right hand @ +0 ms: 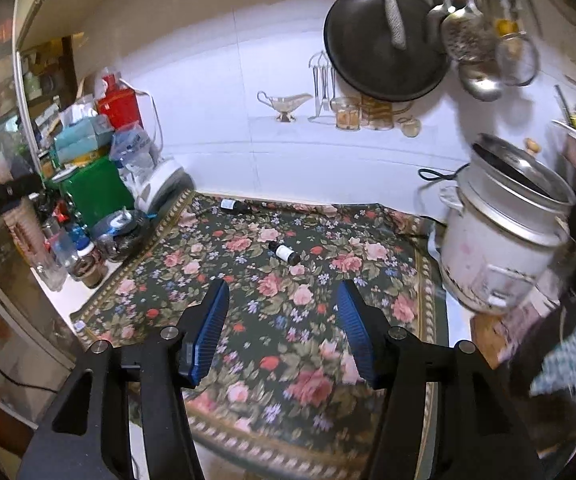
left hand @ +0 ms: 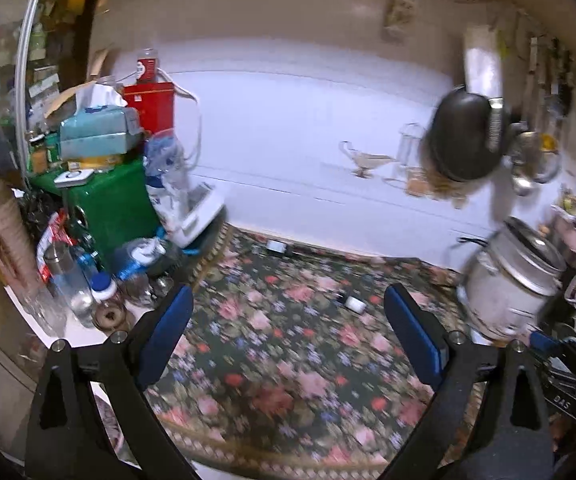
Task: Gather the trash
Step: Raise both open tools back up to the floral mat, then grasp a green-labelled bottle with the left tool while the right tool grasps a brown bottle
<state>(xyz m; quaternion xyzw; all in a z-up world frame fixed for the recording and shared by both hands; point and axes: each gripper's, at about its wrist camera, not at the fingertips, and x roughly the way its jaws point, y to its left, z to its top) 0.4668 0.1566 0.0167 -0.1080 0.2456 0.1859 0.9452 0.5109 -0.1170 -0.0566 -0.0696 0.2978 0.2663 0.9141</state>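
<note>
1. The trash we read here is two small dark bottles lying on their sides on the floral mat (right hand: 315,344). The near bottle (right hand: 284,252) sits mid-mat, ahead of our right gripper (right hand: 282,320); the far bottle (right hand: 234,205) lies at the mat's back edge, near the wall.
2. In the left view the near bottle (left hand: 351,302) shows ahead of our left gripper (left hand: 288,328), a little right of centre, and the far one (left hand: 278,247) shows by the wall; this view is blurred, so we cannot make out any detail there.
3. We judge each bottle light, rigid and possibly glass, so breakable. Being round and on its side, it may roll when nudged, and its smooth wall could slip.
4. We would take the near bottle across its labelled body, one pad on each side of the barrel, not by the narrower cap end.
5. Both claws stand wide apart and hold nothing; neither touches a bottle.
6. Outward: a rice cooker (right hand: 503,236) stands at the mat's right edge, well apart from the near bottle. At the left edge a crowd of jars, a green box (right hand: 96,192) and a tissue pack (right hand: 82,136) are stacked, close to the far bottle's side.
7. A dark pan (right hand: 383,48) and ladles hang on the wall above.
</note>
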